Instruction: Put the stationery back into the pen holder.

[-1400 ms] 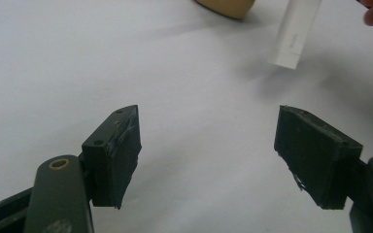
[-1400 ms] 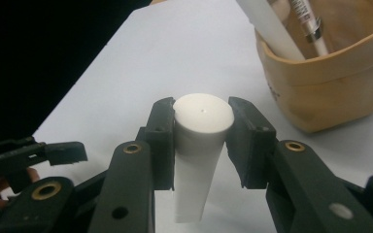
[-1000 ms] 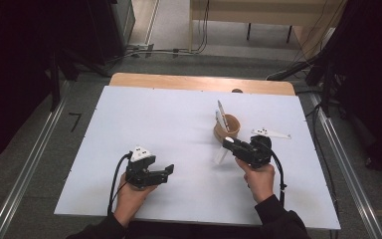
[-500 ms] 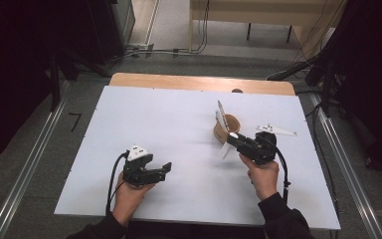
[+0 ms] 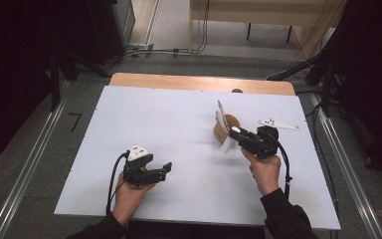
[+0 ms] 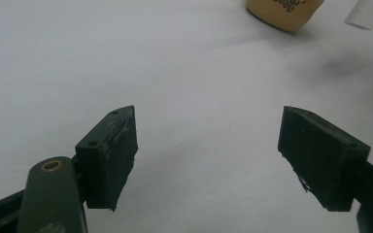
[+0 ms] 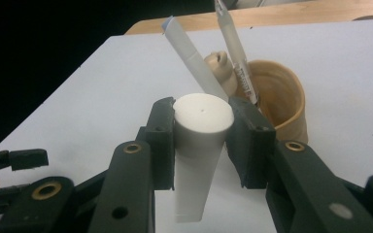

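Observation:
My right gripper [image 5: 234, 135] [image 7: 203, 127] is shut on a white tube with a round flat cap [image 7: 201, 116], which hangs down between the pads [image 5: 227, 145]. Just beyond it stands a tan cup [image 5: 229, 123] [image 7: 280, 97] holding a white tube [image 7: 194, 60] and a pen-like stick [image 7: 233, 46], both leaning out. My left gripper [image 5: 165, 170] [image 6: 209, 124] rests low over the white table at the front left, jaws wide open with nothing between them. The tan cup [image 6: 284, 10] sits far off at the top of the left gripper view.
A white flat piece [image 5: 277, 124] lies on the table to the right of the cup. The white tabletop [image 5: 154, 114] ends in a wooden strip [image 5: 179, 82] at the far edge. Dark floor and metal rails flank both sides.
My right gripper has shifted slightly toward the far side, closer to the cup, still holding the white tube. The left gripper has stayed where it was.

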The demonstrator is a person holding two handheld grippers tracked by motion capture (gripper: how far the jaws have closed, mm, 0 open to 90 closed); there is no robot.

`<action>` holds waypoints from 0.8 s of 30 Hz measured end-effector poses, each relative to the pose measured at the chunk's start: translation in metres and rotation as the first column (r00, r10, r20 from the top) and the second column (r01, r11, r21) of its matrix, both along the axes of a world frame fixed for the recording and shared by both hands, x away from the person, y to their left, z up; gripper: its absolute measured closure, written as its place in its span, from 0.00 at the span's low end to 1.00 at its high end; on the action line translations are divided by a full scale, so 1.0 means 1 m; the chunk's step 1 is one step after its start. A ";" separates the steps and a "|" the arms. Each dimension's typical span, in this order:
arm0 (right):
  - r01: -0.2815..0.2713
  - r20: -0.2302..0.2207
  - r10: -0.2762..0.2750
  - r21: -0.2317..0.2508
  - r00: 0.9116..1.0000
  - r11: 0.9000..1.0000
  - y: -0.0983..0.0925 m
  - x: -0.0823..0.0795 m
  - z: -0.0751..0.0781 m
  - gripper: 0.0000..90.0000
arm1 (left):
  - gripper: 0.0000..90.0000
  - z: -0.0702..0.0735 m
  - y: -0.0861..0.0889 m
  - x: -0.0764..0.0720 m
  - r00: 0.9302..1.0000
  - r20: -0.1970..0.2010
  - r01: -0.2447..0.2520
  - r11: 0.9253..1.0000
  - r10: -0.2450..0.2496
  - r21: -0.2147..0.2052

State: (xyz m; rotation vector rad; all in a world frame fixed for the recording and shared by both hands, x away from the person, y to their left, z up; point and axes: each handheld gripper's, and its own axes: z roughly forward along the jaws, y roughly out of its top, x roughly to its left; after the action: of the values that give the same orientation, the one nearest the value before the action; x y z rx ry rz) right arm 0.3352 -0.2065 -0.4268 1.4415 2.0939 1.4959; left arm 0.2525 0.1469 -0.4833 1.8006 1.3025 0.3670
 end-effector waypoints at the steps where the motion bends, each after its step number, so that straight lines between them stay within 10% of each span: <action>1: 0.002 0.002 -0.002 0.004 1.000 1.000 0.000 0.001 0.001 0.70 | 0.24 0.000 0.000 0.000 1.000 0.001 0.000 1.000 0.000 -0.001; 24: 0.040 0.045 -0.042 0.054 0.998 0.998 -0.005 0.021 0.018 0.70 | 0.24 0.002 0.004 0.001 1.000 0.004 -0.002 1.000 0.002 -0.008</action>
State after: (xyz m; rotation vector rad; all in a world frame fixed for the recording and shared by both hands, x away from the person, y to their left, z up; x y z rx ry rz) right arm 0.3564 -0.2112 -0.4085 1.4447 2.0003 1.5654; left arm 0.2530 0.1504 -0.4813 1.7911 1.3010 0.3663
